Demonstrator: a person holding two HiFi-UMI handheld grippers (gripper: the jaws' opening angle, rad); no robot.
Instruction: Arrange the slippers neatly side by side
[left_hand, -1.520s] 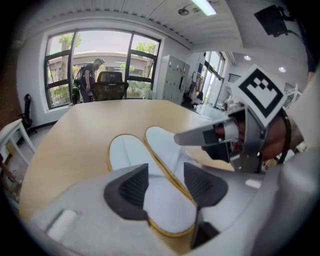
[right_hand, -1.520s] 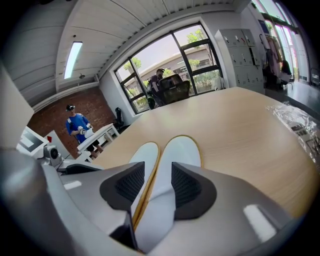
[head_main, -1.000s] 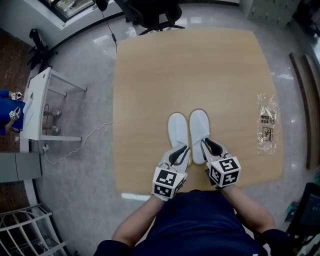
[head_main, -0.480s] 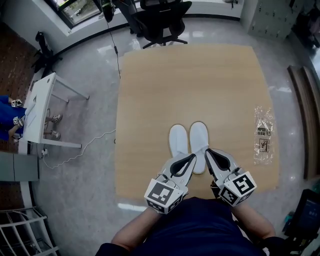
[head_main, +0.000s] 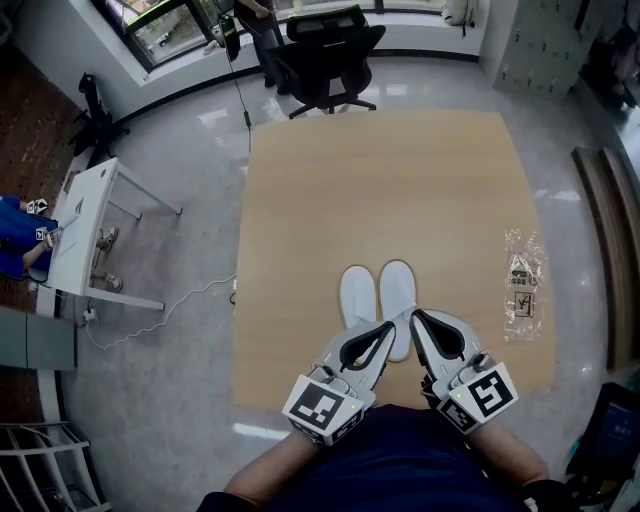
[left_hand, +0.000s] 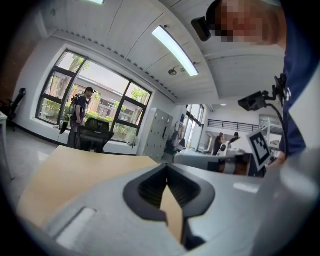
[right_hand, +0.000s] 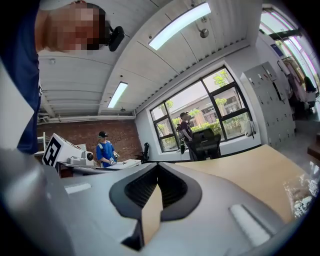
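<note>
Two white slippers lie side by side, toes pointing away, on the wooden table (head_main: 380, 180): the left slipper (head_main: 357, 295) and the right slipper (head_main: 398, 285). My left gripper (head_main: 386, 329) hovers over the left slipper's heel, jaws shut and empty. My right gripper (head_main: 420, 318) hovers over the right slipper's heel, also shut and empty. In the left gripper view the left gripper (left_hand: 167, 168) points level across the table (left_hand: 75, 165). The right gripper (right_hand: 157, 169) does the same in its own view. Neither gripper view shows a slipper.
A clear plastic bag (head_main: 521, 285) lies near the table's right edge. A black office chair (head_main: 325, 50) stands beyond the far edge. A white desk (head_main: 85, 230) and a floor cable (head_main: 180, 300) are at the left. People stand in the background.
Both grippers have risen from the slippers' heels toward the camera and levelled out, and their jaws have closed. The slippers stay where they were.
</note>
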